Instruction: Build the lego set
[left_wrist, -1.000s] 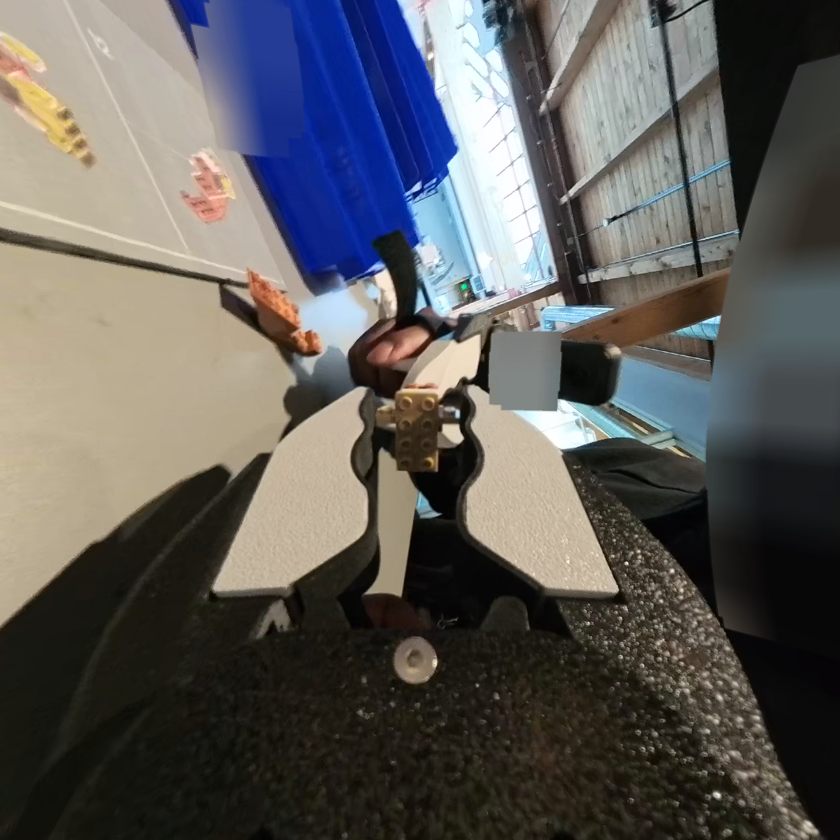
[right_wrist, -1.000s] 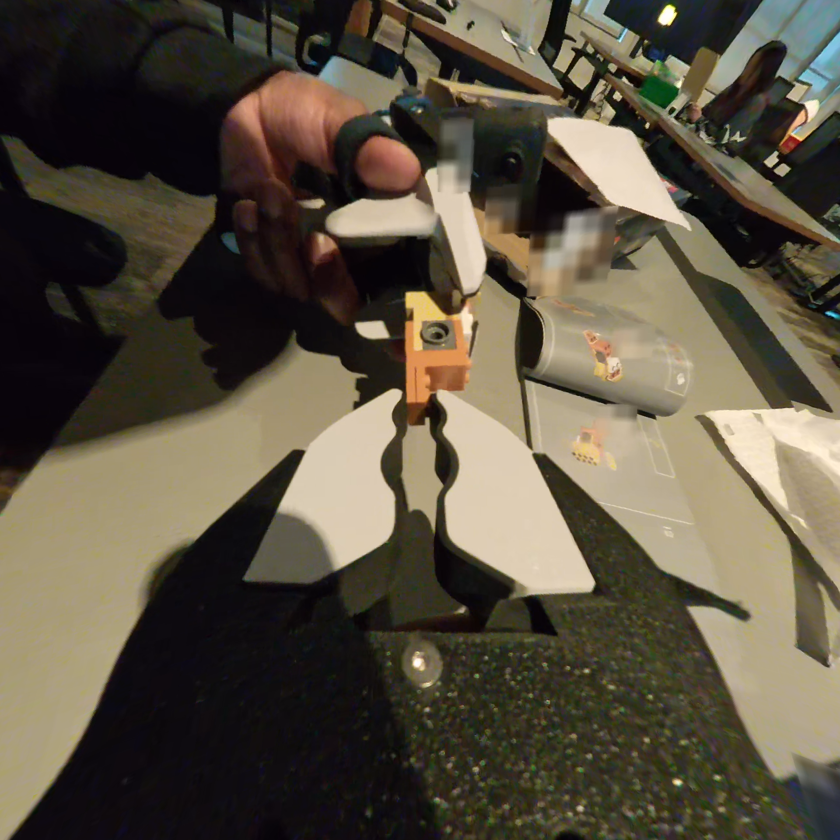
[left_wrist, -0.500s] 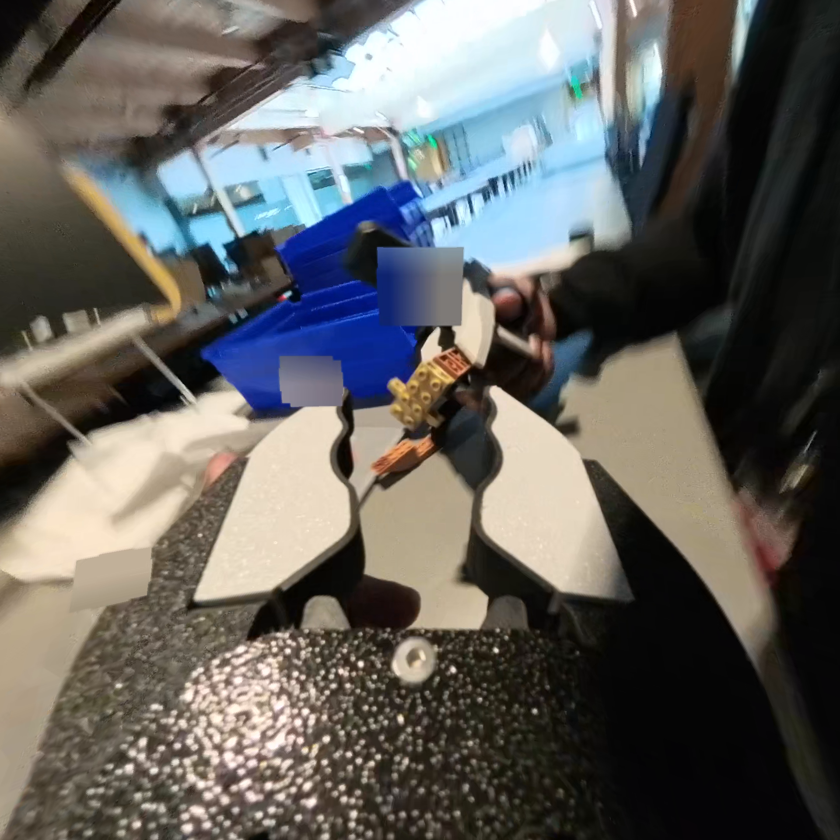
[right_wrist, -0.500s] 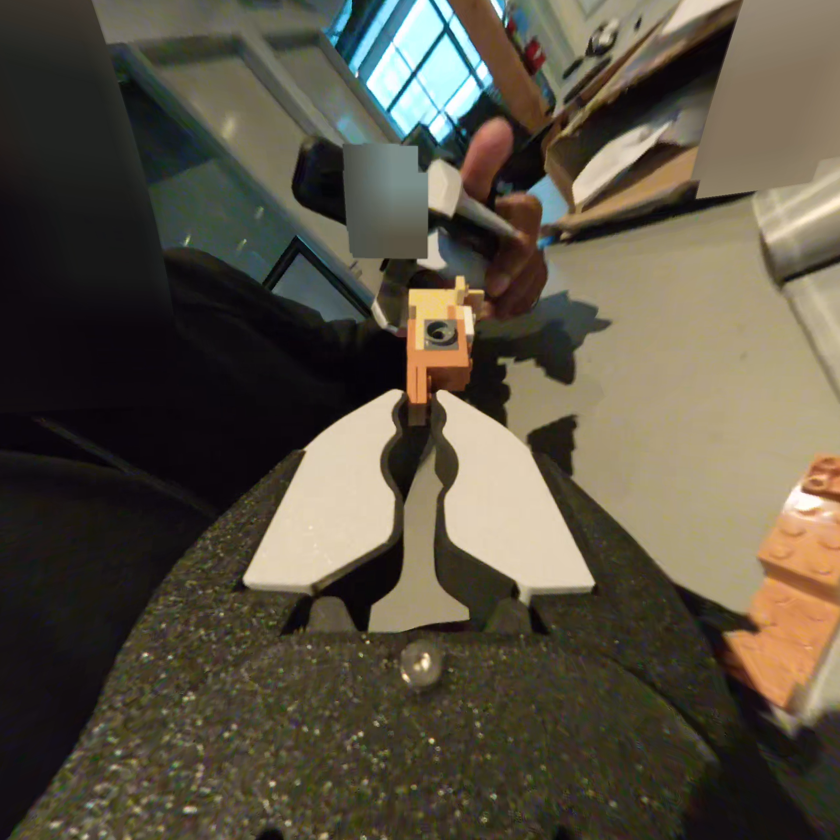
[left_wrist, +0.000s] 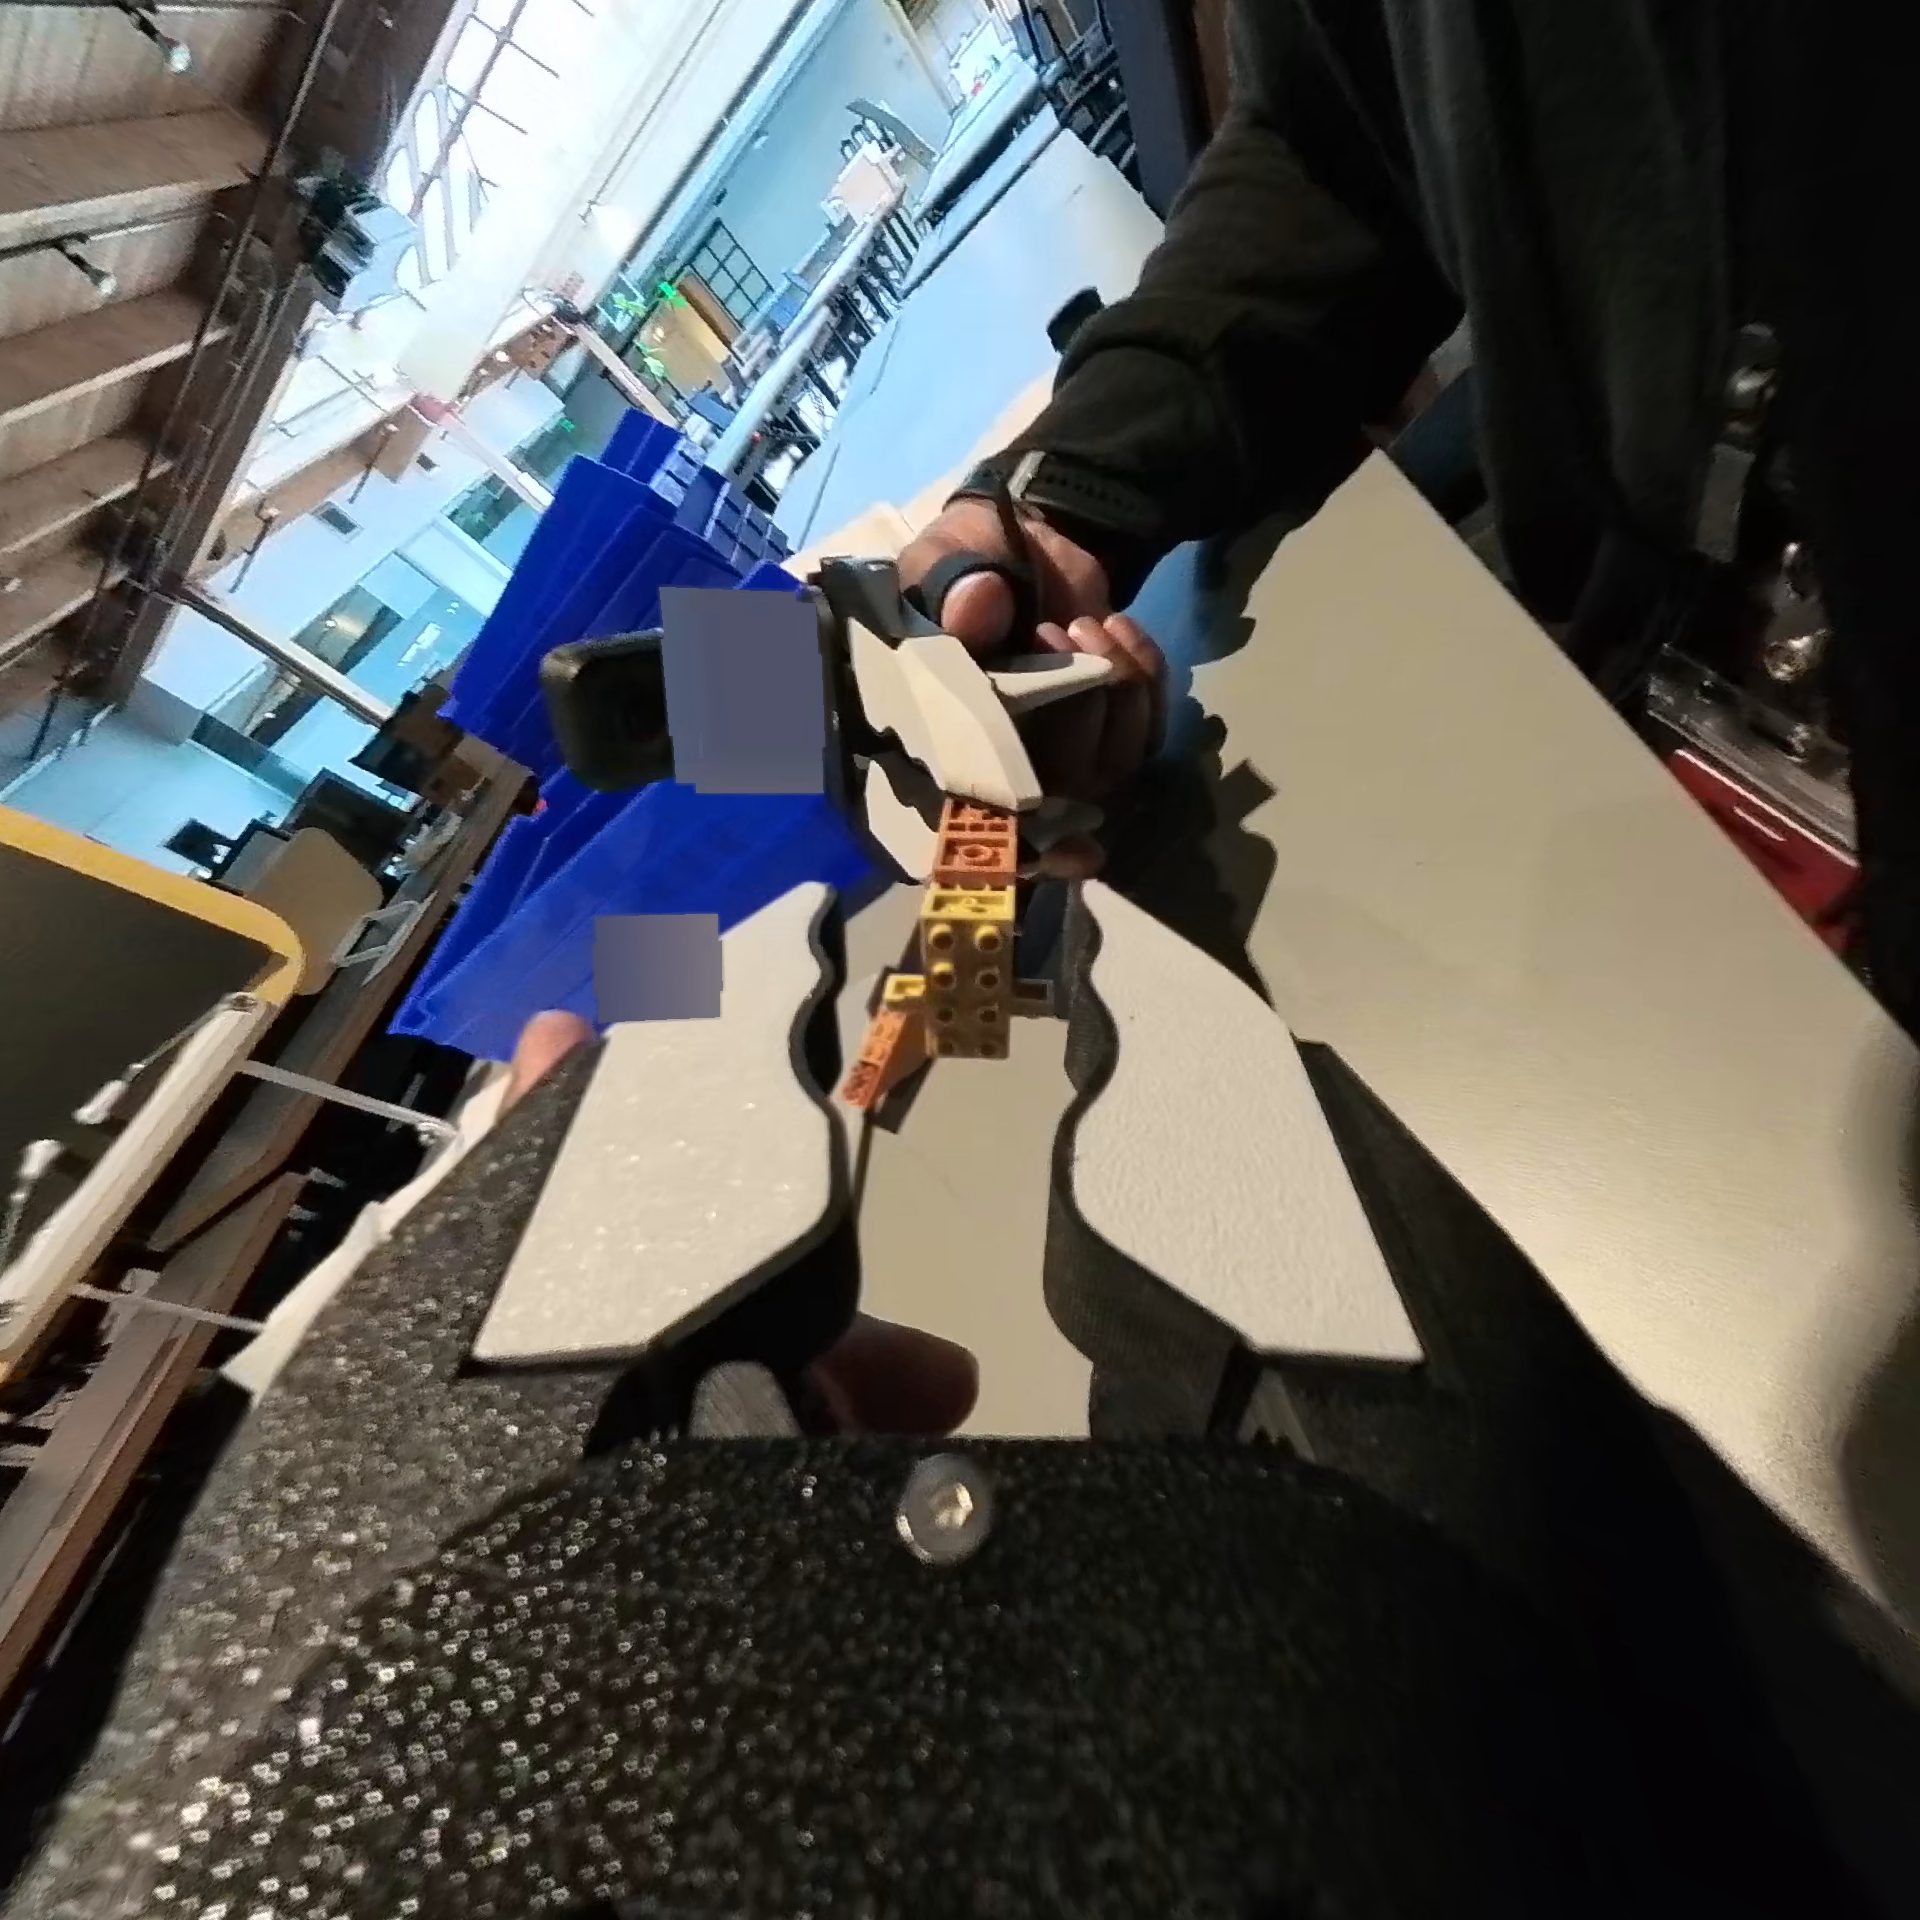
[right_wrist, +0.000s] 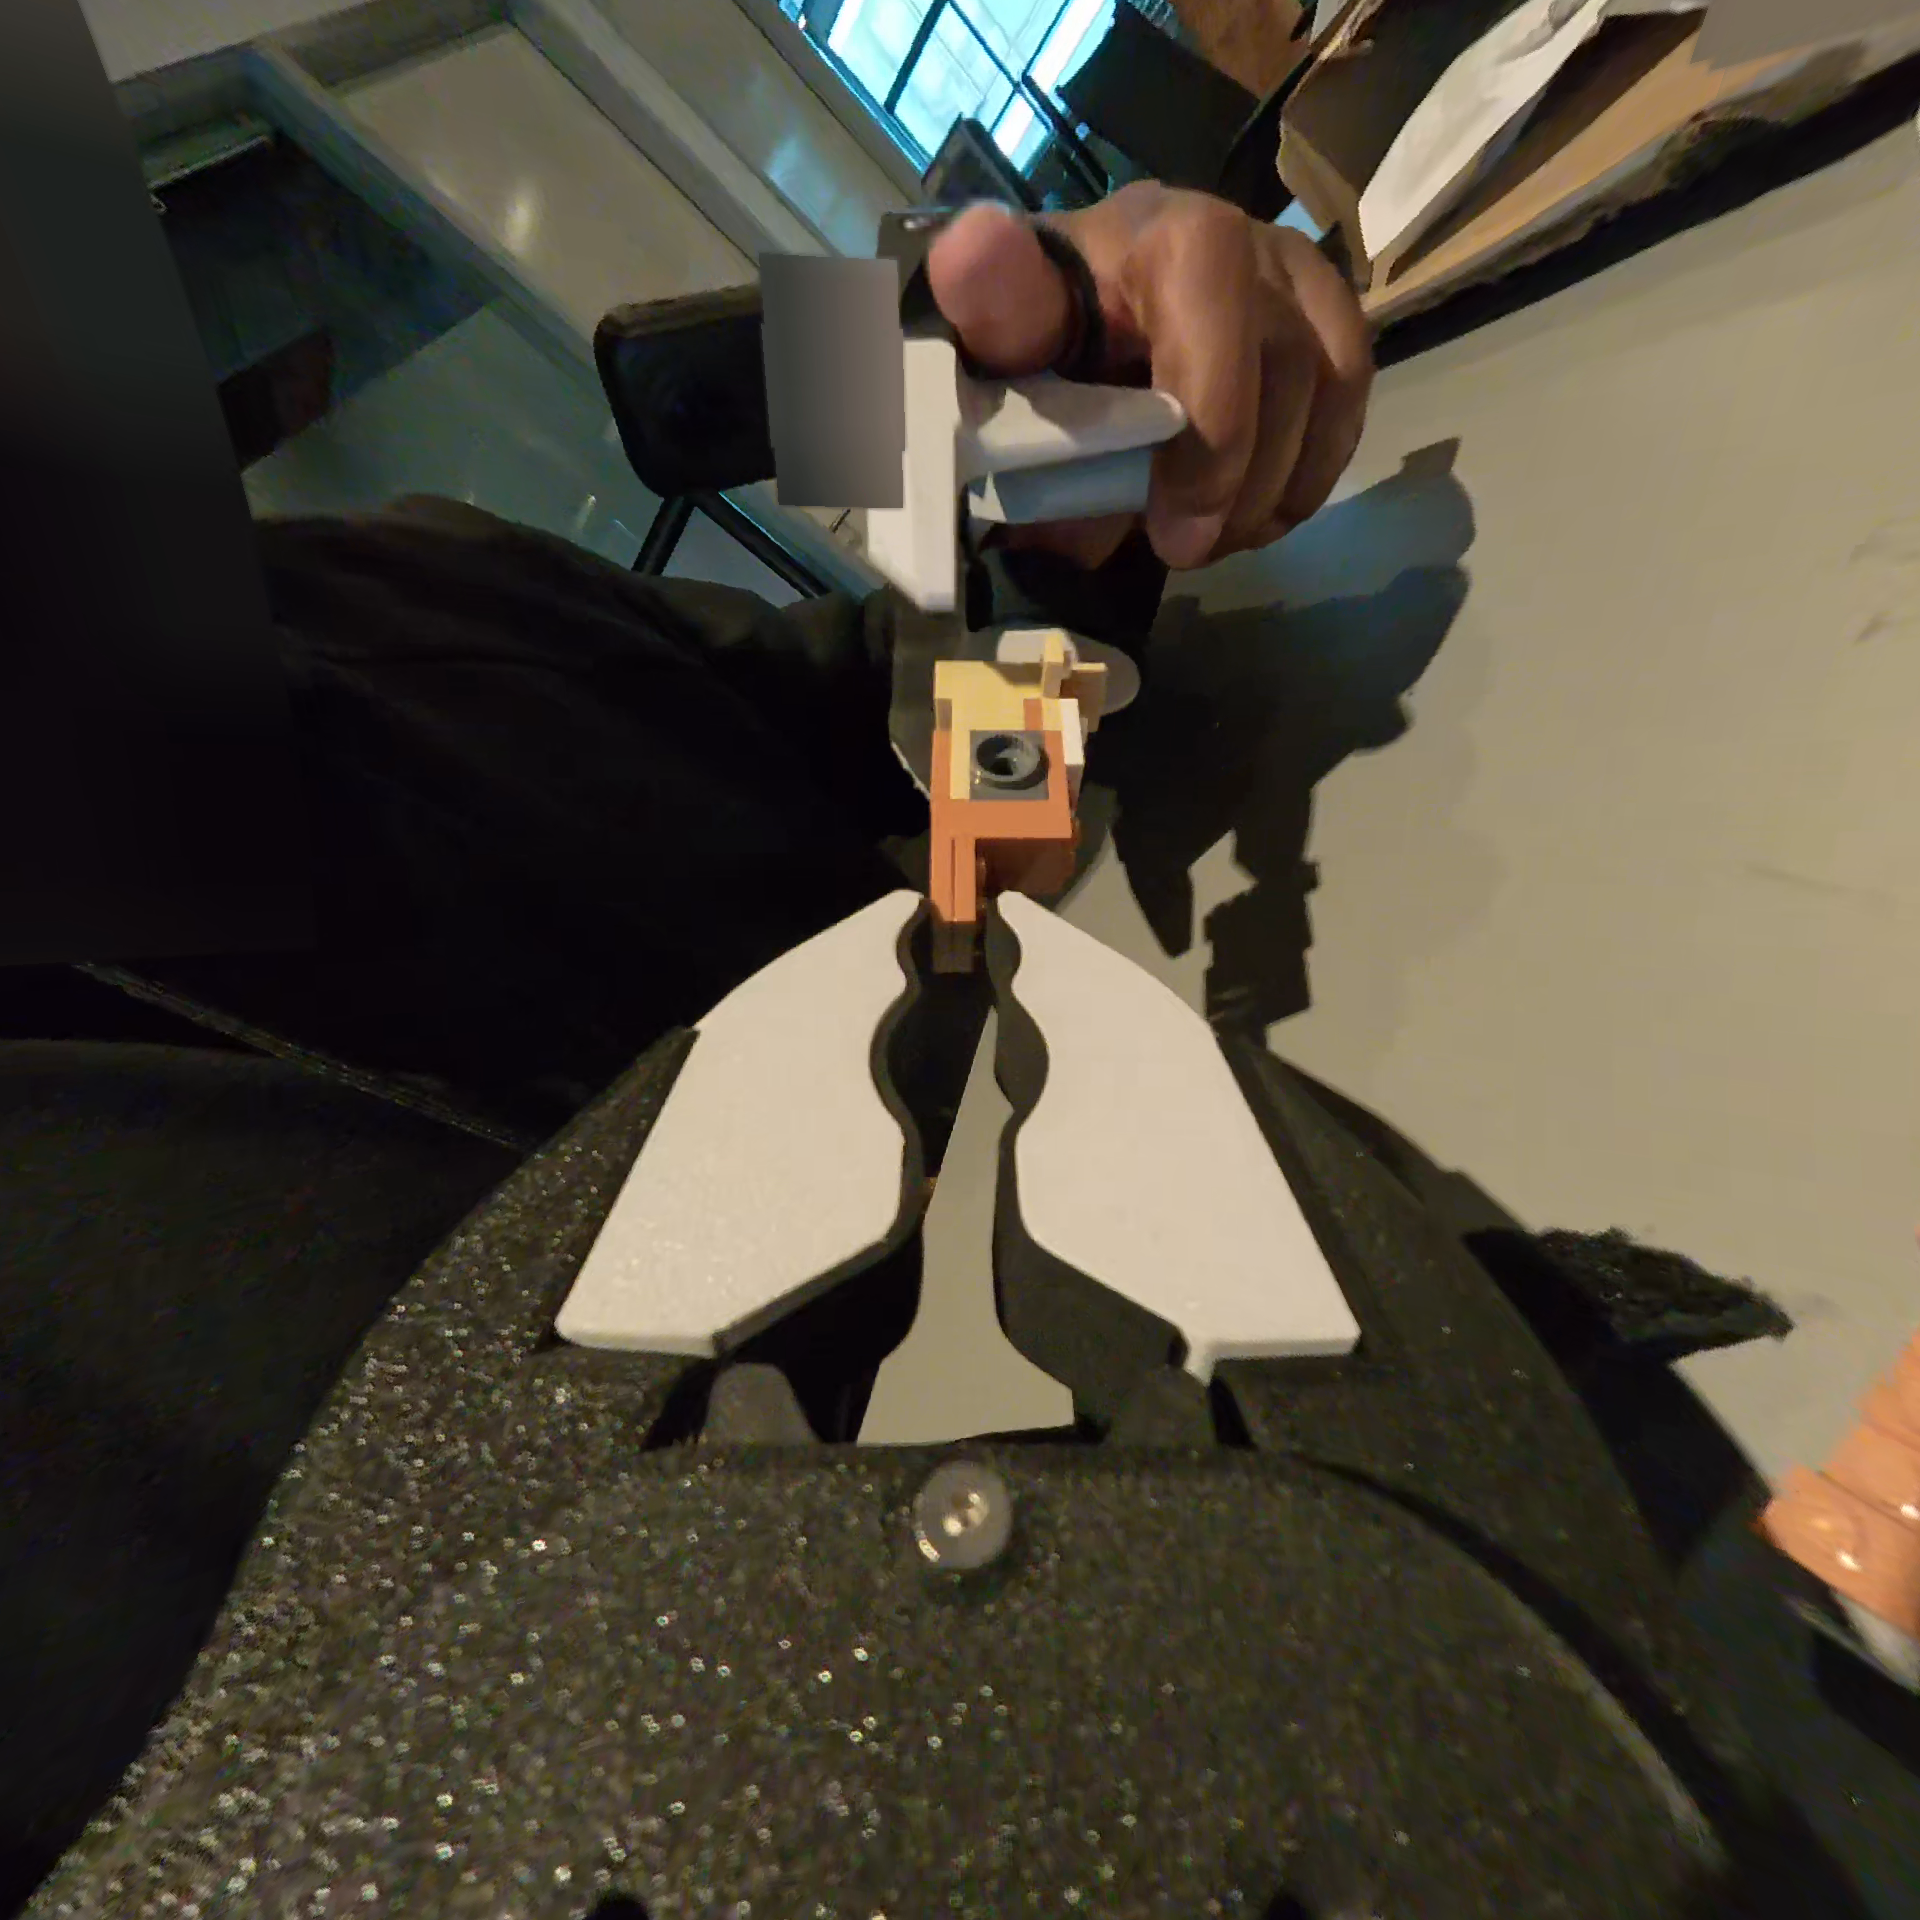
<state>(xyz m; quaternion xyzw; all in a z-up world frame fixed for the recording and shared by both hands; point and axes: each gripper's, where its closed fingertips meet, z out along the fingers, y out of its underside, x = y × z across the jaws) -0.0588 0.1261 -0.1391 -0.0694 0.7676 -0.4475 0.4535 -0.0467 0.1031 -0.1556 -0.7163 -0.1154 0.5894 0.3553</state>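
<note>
**A:** Where is the lego piece sitting right now, and who is holding it?

**B:** The small lego build (right_wrist: 1003, 800) is hanging in the air over the grey table (right_wrist: 1662, 831), not resting on anything. The right gripper (right_wrist: 958, 914) is clenching its fingers on the thin brown tab at the near end. The left gripper (left_wrist: 951, 935) is standing released, its fingers spread with the yellow studded end (left_wrist: 968, 971) sitting in the gap between them, touching neither as far as I can tell.

**B:** In the right wrist view the left gripper's far tips are partly hidden behind the tan end of the build, so contact there is not certain.

**A:** Why is it being held that way?

**B:** My guess is that pinching only the tab is leaving the rest of the build free, so the other gripper can come in around the far end to press or take it.

**A:** Which way is it pointing?

**B:** Its long axis is running straight out along the right gripper's fingers, brown end near, tan-yellow end far. A dark round socket (right_wrist: 1003, 756) is facing the right camera; the studs are facing the left camera.

**A:** Anything else nearby?

**B:** Blue bins (left_wrist: 644, 831) are standing beyond the table, and more orange-brown lego (right_wrist: 1860, 1496) is lying at the table's edge.
</note>
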